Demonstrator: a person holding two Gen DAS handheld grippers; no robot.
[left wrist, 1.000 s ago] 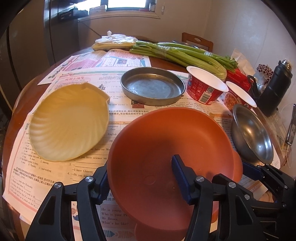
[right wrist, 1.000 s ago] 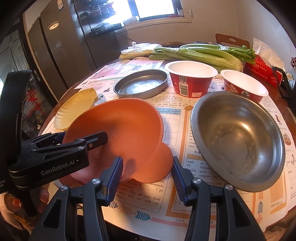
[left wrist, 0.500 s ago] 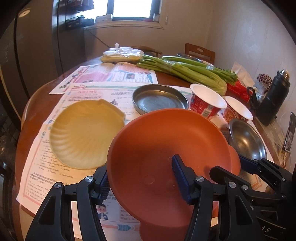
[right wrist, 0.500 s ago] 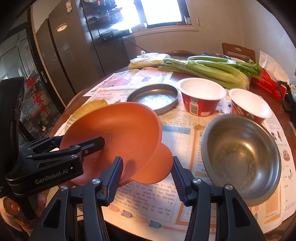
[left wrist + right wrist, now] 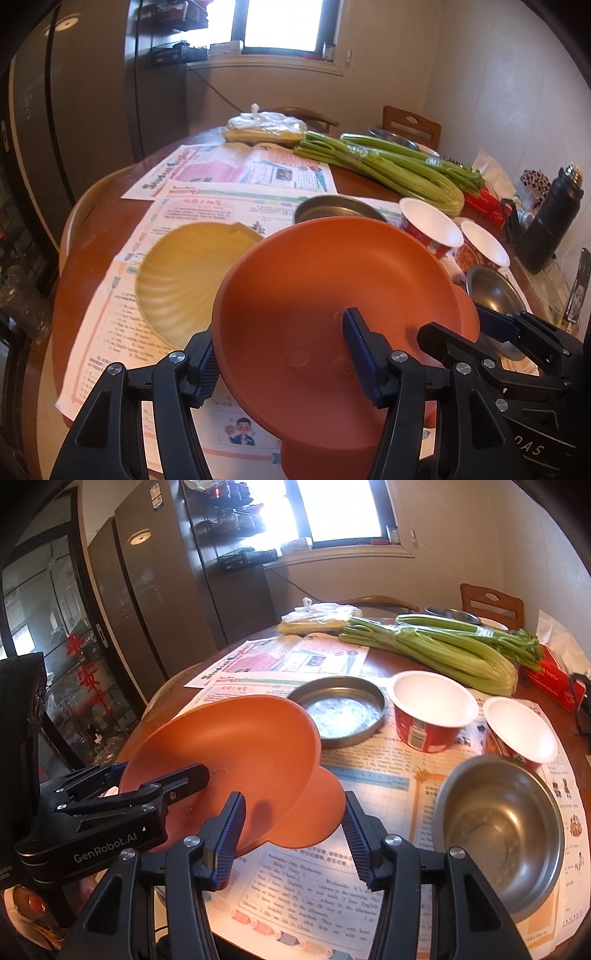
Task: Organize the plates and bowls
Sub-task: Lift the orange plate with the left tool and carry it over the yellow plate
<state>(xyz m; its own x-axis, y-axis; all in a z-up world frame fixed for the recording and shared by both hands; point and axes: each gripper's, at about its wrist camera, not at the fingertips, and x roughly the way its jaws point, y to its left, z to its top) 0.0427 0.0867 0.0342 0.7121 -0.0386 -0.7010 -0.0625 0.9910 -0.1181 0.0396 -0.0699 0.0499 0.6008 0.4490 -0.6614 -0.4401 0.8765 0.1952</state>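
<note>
My left gripper is shut on the rim of an orange plastic bowl and holds it tilted above the table; it also shows in the right wrist view. My right gripper stands open around the bowl's orange base, without pinching it. A yellow shell-shaped plate lies on the newspaper to the left. A flat steel dish sits behind the bowl. A steel bowl rests at the right.
Two red paper cups stand behind the steel bowl. Celery and a bagged bundle lie at the back. A black flask and a red box stand at the right edge. Newspaper covers the round table.
Both grippers have risen and pulled back, lifting the orange bowl higher off the table. The bowl now hides part of the yellow plate and the steel dish.
</note>
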